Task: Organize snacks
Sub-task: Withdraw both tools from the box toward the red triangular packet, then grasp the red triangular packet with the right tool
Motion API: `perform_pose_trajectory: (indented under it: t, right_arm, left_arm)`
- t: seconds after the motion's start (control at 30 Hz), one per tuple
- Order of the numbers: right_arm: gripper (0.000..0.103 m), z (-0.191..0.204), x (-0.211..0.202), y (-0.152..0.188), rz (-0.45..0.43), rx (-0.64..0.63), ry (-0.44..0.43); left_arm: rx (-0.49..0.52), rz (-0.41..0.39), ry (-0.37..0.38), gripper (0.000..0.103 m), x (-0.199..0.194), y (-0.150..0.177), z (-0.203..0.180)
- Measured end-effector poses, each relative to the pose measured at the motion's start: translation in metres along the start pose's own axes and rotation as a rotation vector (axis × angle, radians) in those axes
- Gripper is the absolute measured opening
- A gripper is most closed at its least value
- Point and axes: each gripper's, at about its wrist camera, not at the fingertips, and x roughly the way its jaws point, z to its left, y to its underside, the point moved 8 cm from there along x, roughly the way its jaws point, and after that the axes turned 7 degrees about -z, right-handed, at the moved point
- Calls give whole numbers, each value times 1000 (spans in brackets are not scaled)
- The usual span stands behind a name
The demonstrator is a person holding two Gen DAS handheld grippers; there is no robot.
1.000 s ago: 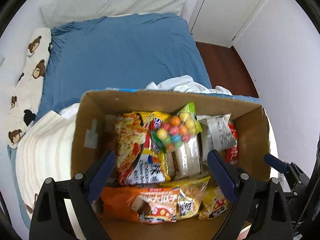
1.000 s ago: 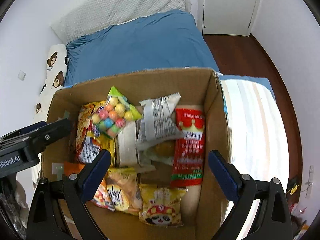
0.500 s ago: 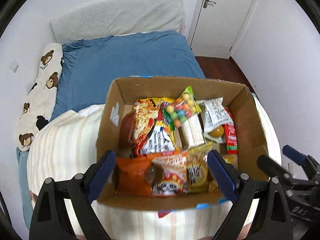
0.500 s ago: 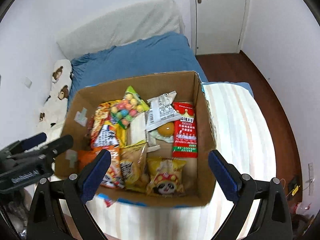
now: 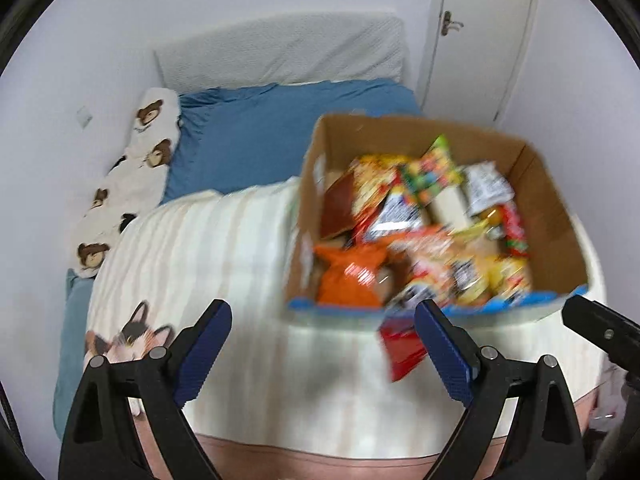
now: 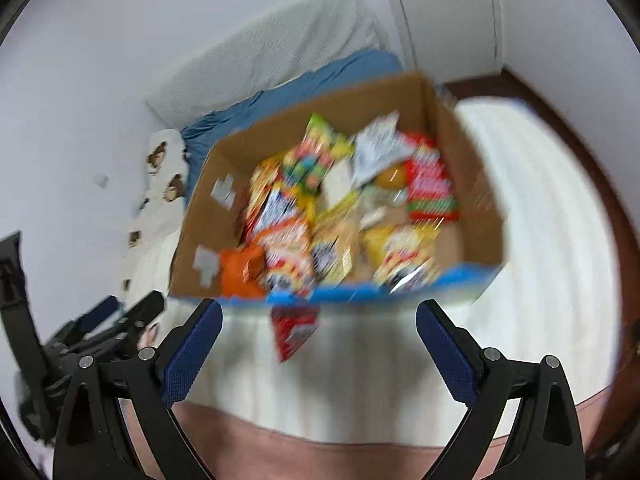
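A cardboard box (image 5: 554,208) (image 6: 248,148) stands on a striped blanket, filled with several snack packets. Among them are an orange bag (image 5: 348,280) (image 6: 240,272), a bag of coloured candy balls (image 5: 432,168) (image 6: 316,152) and a red packet (image 5: 514,228) (image 6: 430,188). Another red packet (image 5: 400,346) (image 6: 294,330) lies on the blanket just outside the box's near wall. My left gripper (image 5: 320,314) is open and empty, short of the box and to its left. My right gripper (image 6: 319,314) is open and empty, in front of the box. Both views are blurred.
The striped blanket (image 5: 224,248) (image 6: 532,208) carries a cat print (image 5: 128,336) at the near left. Behind lie a blue sheet (image 5: 256,140), a bear-print pillow (image 5: 132,168) and a white pillow (image 5: 280,52). A door (image 5: 480,32) and wooden floor (image 6: 576,148) are at the right.
Both grippers have drawn back from over the box; it now sits farther off with blanket in front. A red packet outside the box has come into view.
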Motion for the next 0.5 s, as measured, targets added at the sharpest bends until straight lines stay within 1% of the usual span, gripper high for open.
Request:
perform_pose_trajectory:
  t: [0.07,0.13,0.17,0.23,0.33,0.5]
  right_arm:
    - [99,3,20,24,35,22,-17]
    - [98,8,40,42,57,28,-24]
    - [96,11,50,48,66,26,-25]
    - [88,15,75,63,94,32,-23]
    - [83,20,109,81,128,53,-27]
    - [79,28,151,95,165,87,-24]
  left_arm:
    - [22,24,-27,94,13,21,7]
    - [23,56,-36,94,29,41,14]
    - [21,73,-40,94,36,49,17]
    - [16,96,-44,94,48,64,23]
    - [16,114,-46,94,62,78,29]
    - [18,125,-59,94,77,87,41]
